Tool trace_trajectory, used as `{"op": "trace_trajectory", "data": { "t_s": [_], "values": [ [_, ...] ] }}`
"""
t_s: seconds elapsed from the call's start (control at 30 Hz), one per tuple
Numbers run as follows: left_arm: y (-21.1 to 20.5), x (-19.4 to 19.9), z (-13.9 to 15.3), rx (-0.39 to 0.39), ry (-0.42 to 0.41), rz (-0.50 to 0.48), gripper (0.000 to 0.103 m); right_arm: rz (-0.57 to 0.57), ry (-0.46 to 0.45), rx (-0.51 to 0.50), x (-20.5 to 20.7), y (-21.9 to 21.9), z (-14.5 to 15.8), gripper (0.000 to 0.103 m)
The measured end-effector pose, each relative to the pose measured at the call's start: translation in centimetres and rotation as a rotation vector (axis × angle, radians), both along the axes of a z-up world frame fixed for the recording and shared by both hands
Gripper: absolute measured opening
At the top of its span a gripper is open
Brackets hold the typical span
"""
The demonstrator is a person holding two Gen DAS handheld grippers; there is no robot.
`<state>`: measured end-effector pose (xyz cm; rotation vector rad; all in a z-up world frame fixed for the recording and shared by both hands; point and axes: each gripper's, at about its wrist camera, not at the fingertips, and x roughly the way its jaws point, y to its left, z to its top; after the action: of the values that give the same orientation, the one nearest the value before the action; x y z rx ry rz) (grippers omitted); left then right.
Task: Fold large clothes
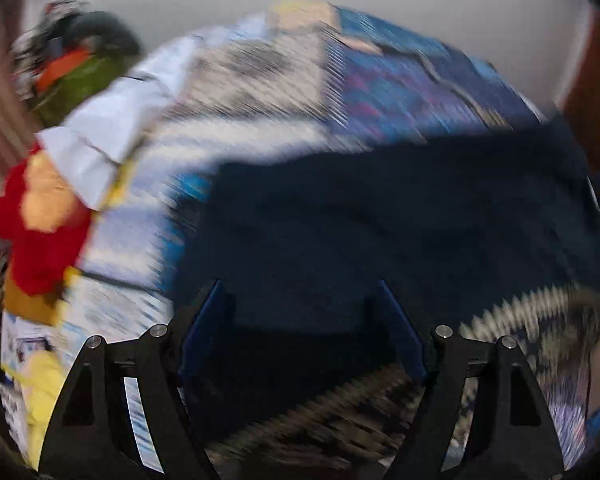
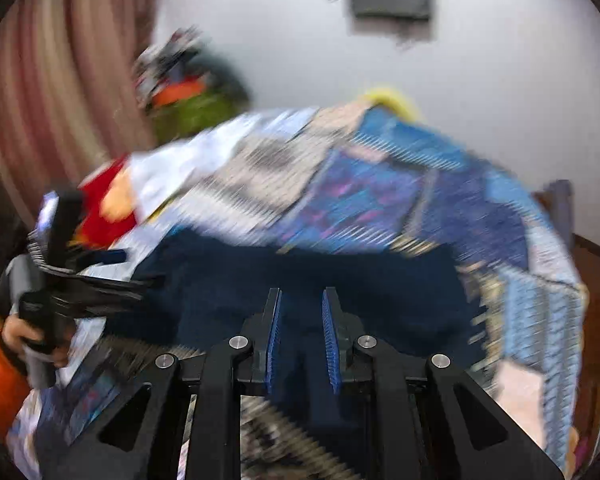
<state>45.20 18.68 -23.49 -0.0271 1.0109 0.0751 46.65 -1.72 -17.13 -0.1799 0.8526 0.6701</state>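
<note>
Both grippers (image 1: 300,292) (image 2: 302,300) seemingly over navy garment (image 1: 380,208).

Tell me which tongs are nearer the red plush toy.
Left. The left tongs hang just below the red plush toy; the right tongs are off to its right, over the navy garment.

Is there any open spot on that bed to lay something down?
Little. The flattest free patch is the patterned bedspread between the navy garment and the wall. The left edge is crowded: red cloth, white shirt, green pile. Blur hides finer gaps.
</note>
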Motion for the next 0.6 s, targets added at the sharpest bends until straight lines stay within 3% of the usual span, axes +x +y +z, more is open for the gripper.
{"op": "trace_trajectory", "data": {
  "t_s": [0.1,0.13,0.2,0.3,0.47,0.6],
  "values": [
    [-2.4,-0.6,-2.5,0.016,0.044,-0.027,0.079,0.053,0.164,-0.12,-0.1,2.4,-5.3,0.015],
    [-3.1,-0.9,-3.4,0.05,0.047,-0.022,0.08,0.04,0.179,-0.193,0.0,2.8,-7.4,0.015],
    [-3.6,-1.4,-4.3,0.085,0.044,-0.017,0.085,0.031,0.172,-0.166,0.0,2.1,-8.8,0.015],
    [-3.2,-2.4,-4.8,0.129,0.028,0.009,0.091,-0.022,0.176,-0.135,0.1,0.4,-8.2,0.015],
    [-0.6,-4.3,-5.5,0.122,0.066,0.062,0.092,-0.056,0.121,-0.229,0.0,-2.4,-7.7,0.015],
    [0.5,-6.6,-6.0,0.216,0.085,0.074,0.092,-0.097,0.111,-0.246,-0.1,-5.3,-7.1,0.015]
  ]
}}
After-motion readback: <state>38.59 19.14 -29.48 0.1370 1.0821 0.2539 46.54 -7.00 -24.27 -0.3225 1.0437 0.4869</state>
